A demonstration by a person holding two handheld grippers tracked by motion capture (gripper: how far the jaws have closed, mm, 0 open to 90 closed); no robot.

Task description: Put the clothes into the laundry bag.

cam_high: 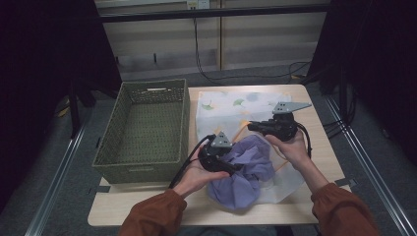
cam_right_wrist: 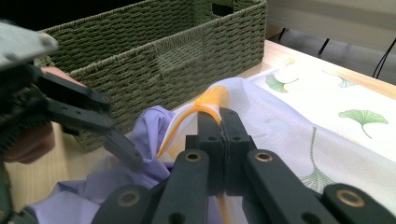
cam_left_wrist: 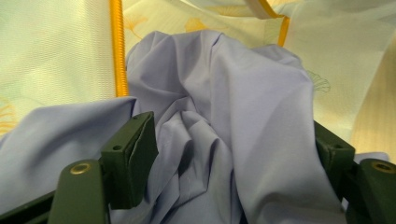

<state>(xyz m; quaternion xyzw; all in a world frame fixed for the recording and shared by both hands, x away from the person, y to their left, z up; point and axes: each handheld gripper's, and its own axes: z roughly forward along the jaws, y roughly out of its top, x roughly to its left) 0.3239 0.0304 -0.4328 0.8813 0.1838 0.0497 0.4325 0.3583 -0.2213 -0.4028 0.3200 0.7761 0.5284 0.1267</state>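
Right gripper (cam_right_wrist: 219,122) pinches the bag (cam_right_wrist: 299,116) rim by its yellow edge, holding the mouth up. Left gripper (cam_left_wrist: 233,154) stands wide, unclamped, the purple cloth (cam_left_wrist: 219,116) bunched between its jaws, half inside the mouth straight ahead.

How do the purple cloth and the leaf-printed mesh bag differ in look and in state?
The purple cloth is plain and opaque; the leaf-printed mesh bag is pale, see-through, with green leaves and an orange edge. The cloth lies crumpled in a heap; the bag lies mostly flat on the table. The right tongs pinch the bag's edge; the left tongs stand open around the cloth. Both are soft fabric.
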